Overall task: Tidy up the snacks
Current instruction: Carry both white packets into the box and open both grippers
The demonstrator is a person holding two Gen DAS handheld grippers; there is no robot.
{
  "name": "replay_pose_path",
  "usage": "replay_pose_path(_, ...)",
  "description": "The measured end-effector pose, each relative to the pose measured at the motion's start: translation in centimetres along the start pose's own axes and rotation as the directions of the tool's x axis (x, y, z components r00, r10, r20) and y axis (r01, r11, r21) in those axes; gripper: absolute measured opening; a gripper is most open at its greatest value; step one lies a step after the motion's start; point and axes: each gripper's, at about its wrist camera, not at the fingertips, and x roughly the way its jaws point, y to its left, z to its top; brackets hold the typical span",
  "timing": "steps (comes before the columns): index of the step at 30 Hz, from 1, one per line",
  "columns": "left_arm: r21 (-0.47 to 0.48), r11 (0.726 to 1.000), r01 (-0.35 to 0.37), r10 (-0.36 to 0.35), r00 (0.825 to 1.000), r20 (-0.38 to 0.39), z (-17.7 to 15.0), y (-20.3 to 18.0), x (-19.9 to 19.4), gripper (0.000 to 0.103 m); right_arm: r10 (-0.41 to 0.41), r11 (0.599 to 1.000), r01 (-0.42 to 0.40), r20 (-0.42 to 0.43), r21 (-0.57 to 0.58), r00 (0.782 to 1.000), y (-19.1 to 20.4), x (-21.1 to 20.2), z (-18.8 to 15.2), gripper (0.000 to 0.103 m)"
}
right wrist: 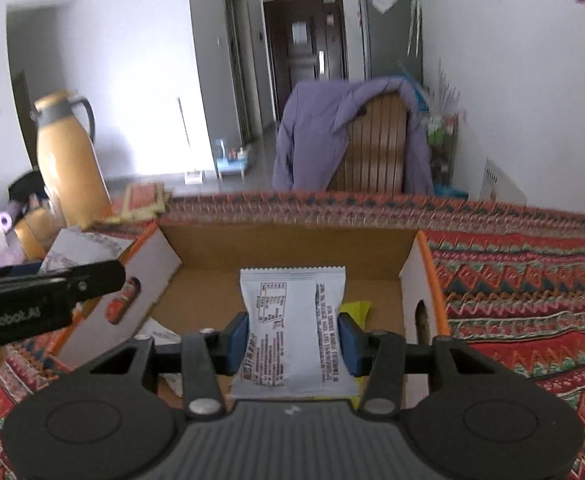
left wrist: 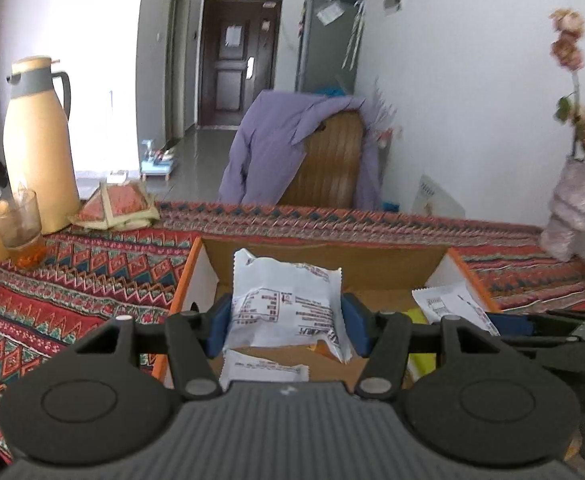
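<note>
An open cardboard box with orange-edged white flaps stands on the patterned tablecloth. My left gripper is shut on a white snack packet and holds it over the box. A second white packet and a yellow one lie inside the box. In the right wrist view my right gripper is shut on another white snack packet, above the same box. That packet and the right gripper's blue pad also show at the right of the left wrist view. The left gripper's black arm crosses the left edge.
A tan thermos jug, a glass and folded cloth mats stand at the table's left. A vase with pink flowers is at the right. Beyond the table's far edge stands a wooden chair draped with a purple jacket.
</note>
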Motion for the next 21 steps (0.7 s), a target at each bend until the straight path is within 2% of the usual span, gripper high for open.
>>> replay_pose_path(8,-0.016,0.997,-0.070,0.067,0.988,-0.142,-1.6,1.1,5.3,0.058,-0.059,0.998,0.060,-0.135,0.002,0.989,0.2,3.8,-0.4,0.046)
replay_pose_path(12,-0.031,0.998,-0.063,0.057,0.984,-0.169,-2.2,1.5,6.0,0.060,-0.081,0.996,0.084,-0.174,0.008,0.981,-0.2,4.8,-0.7,0.047)
replay_pose_path(15,-0.049,0.997,-0.052,0.043,0.984,-0.172,-2.4,2.0,6.1,0.065,-0.080,0.996,0.085,-0.186,0.018,0.979,-0.6,5.3,-0.9,0.049)
replay_pose_path(19,-0.076,0.996,-0.035,0.026,0.993,-0.119,-2.3,2.5,5.0,0.089,-0.084,0.996,0.090,-0.168,0.027,0.982,-1.0,4.8,-0.6,0.066)
replay_pose_path(21,-0.090,0.996,-0.027,0.020,0.996,-0.083,-2.0,2.5,4.2,0.101,-0.082,0.996,0.088,-0.140,0.033,0.987,-1.2,4.0,-0.3,0.087)
